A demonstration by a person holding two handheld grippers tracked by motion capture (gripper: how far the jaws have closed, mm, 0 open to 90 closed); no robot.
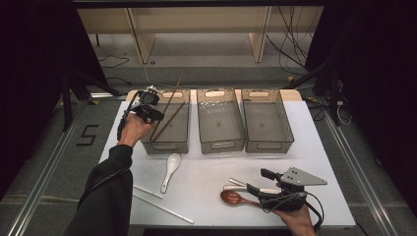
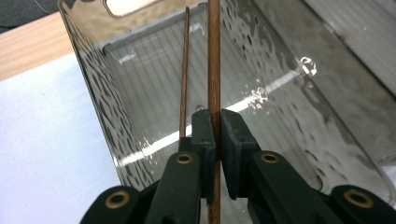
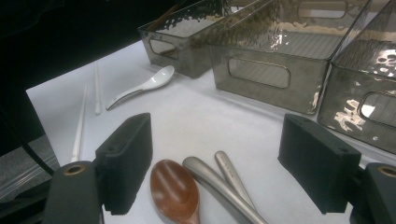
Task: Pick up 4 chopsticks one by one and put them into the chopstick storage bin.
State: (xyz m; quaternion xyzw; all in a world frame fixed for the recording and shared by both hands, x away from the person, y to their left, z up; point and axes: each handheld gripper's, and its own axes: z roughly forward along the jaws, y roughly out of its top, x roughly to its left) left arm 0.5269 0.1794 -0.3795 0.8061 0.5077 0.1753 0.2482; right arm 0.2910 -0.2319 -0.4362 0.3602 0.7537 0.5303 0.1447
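My left gripper (image 1: pixel 155 113) hangs over the left edge of the left grey bin (image 1: pixel 179 142). Its jaws (image 2: pixel 217 135) are shut on a brown chopstick (image 2: pixel 214 65) that runs on into the bin. A second brown chopstick (image 2: pixel 184 74) leans inside the same bin, just beside the first. My right gripper (image 1: pixel 258 181) stands open near the table's front right. Between its wide-apart pads (image 3: pixel 126 158) lie a brown wooden spoon (image 3: pixel 173 189) and two metal utensil handles (image 3: pixel 212 179), which nothing touches.
Three clear grey bins stand in a row at the back, with the middle bin (image 1: pixel 220 142) and right bin (image 1: pixel 268 142) holding nothing. A white ceramic spoon (image 1: pixel 171 169) and two white chopsticks (image 1: pixel 162 208) lie on the white table front left.
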